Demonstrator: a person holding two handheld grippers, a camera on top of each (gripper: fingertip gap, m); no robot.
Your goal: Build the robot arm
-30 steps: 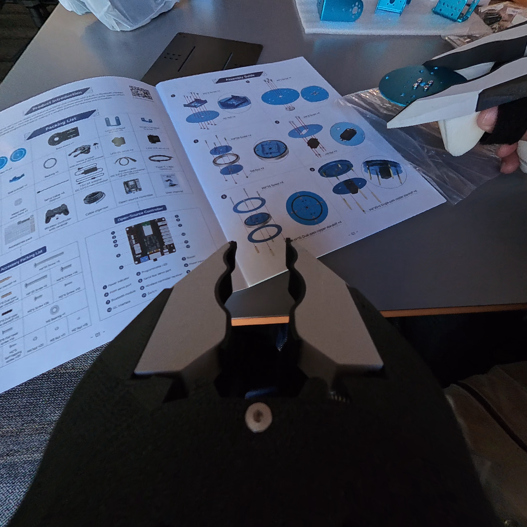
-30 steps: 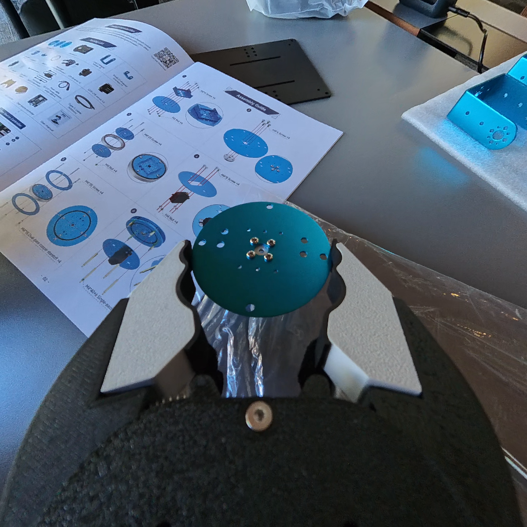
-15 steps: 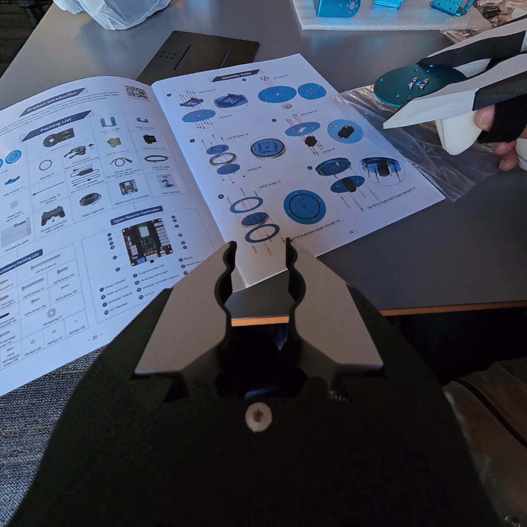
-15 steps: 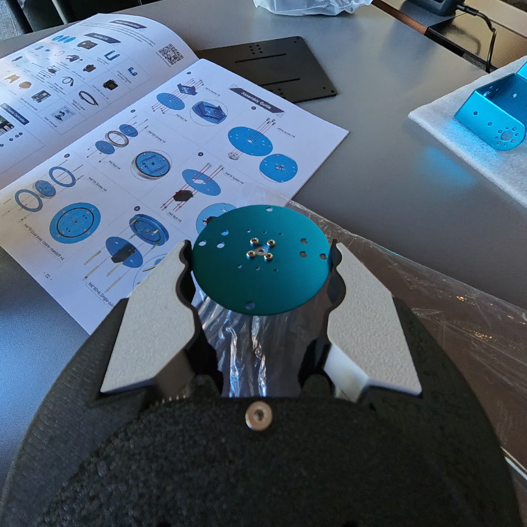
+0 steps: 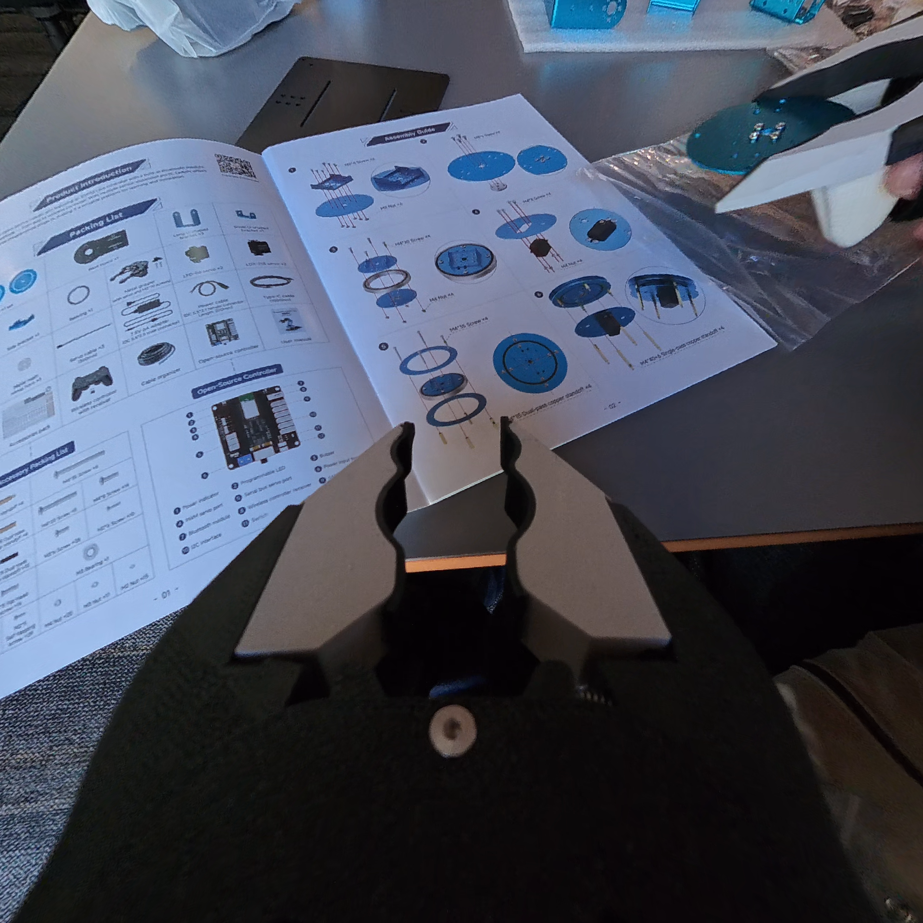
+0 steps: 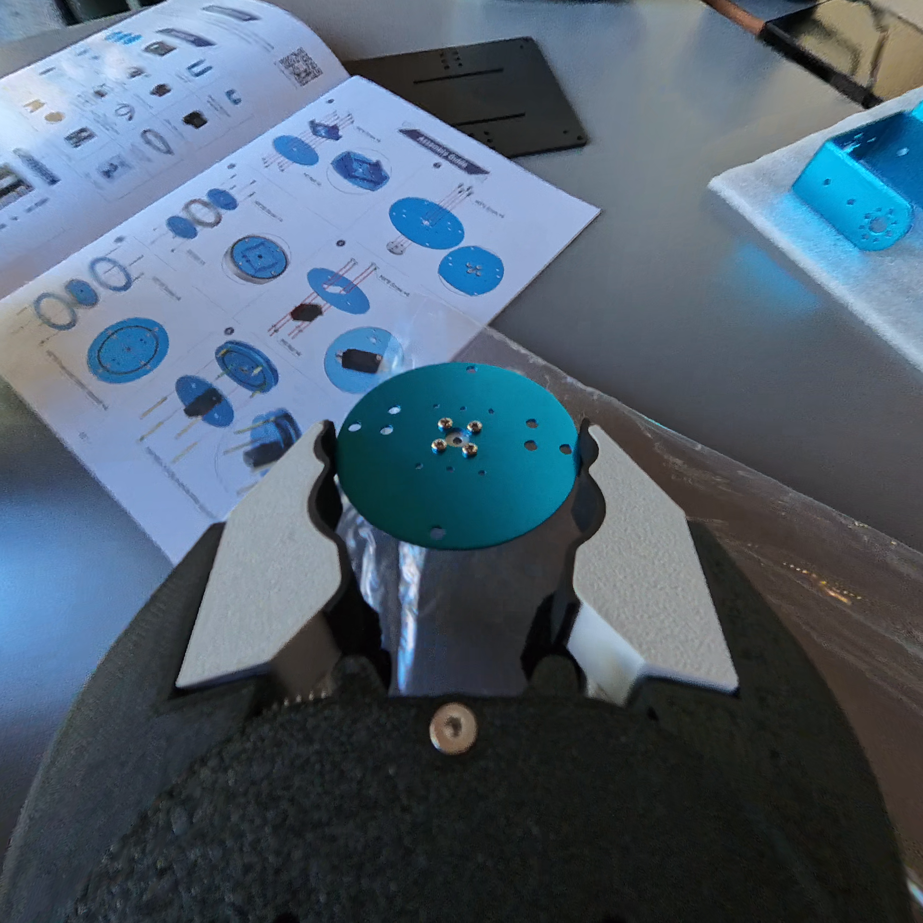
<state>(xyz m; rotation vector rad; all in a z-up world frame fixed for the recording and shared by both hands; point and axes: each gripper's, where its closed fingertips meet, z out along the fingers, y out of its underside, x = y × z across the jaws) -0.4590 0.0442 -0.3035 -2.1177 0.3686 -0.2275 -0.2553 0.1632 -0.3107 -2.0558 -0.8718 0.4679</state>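
Note:
My right gripper (image 6: 457, 429) is shut on a teal round metal disc (image 6: 457, 494) with small holes and four screws at its middle. It holds the disc flat above a clear plastic bag (image 6: 724, 499). The disc (image 5: 749, 140) and that gripper (image 5: 739, 150) also show at the far right of the left wrist view. My left gripper (image 5: 454, 429) is open and empty. It hovers over the near table edge, just short of the lower corner of an open instruction booklet (image 5: 349, 279).
A black slotted plate (image 5: 344, 100) lies behind the booklet. Blue metal brackets (image 6: 859, 200) sit on white foam sheet (image 6: 779, 234) at the right. A white plastic bag (image 5: 200, 25) lies at the far left. The table's wooden edge (image 5: 749, 537) runs close in front.
The right gripper has carried the disc a little away from the left gripper, toward the far right. The left gripper stays open and has barely moved.

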